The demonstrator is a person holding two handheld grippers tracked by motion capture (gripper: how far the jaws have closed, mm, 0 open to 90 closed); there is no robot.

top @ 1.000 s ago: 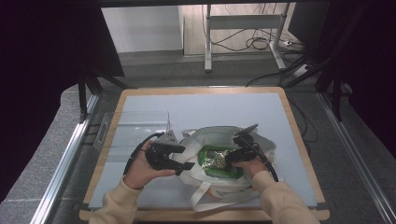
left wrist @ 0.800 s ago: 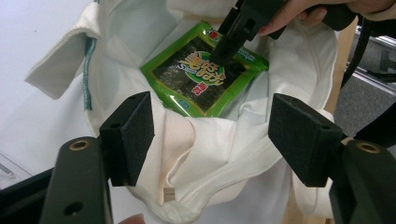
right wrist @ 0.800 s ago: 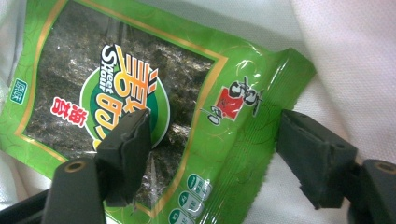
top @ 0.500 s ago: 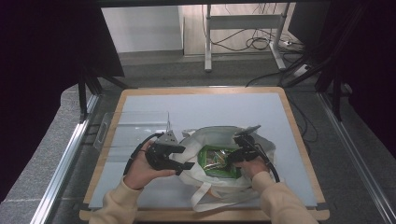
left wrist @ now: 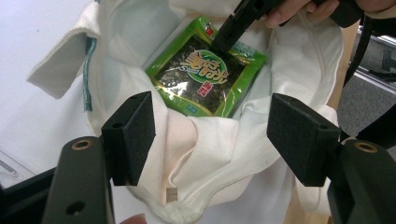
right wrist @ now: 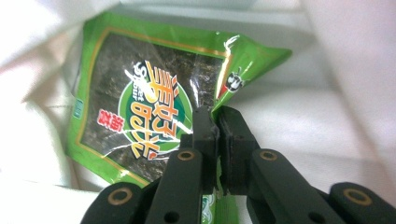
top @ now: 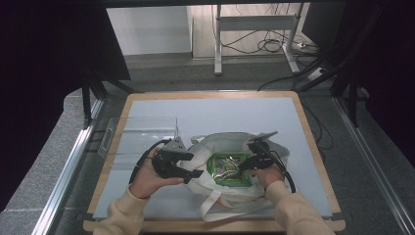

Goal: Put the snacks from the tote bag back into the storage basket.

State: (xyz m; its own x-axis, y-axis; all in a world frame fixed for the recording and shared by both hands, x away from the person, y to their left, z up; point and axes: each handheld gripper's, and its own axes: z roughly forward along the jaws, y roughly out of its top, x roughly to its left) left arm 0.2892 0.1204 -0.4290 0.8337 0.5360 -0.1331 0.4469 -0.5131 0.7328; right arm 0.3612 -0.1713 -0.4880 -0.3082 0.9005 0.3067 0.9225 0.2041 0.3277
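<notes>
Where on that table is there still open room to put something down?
The far half of the grey mat, beyond the white bag, is bare, as is the strip along the right edge. The near middle is crowded: bag, green packet, left gripper and right gripper. A clear plastic tray takes the left.

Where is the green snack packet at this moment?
The green snack packet lies inside the open white cloth bag at the near middle of the table, between the two grippers; the right gripper pinches its edge.

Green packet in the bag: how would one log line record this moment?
packet: inside white bag | right hand-held gripper: shut on packet edge | left hand-held gripper: open, jaws straddling bag rim
</notes>
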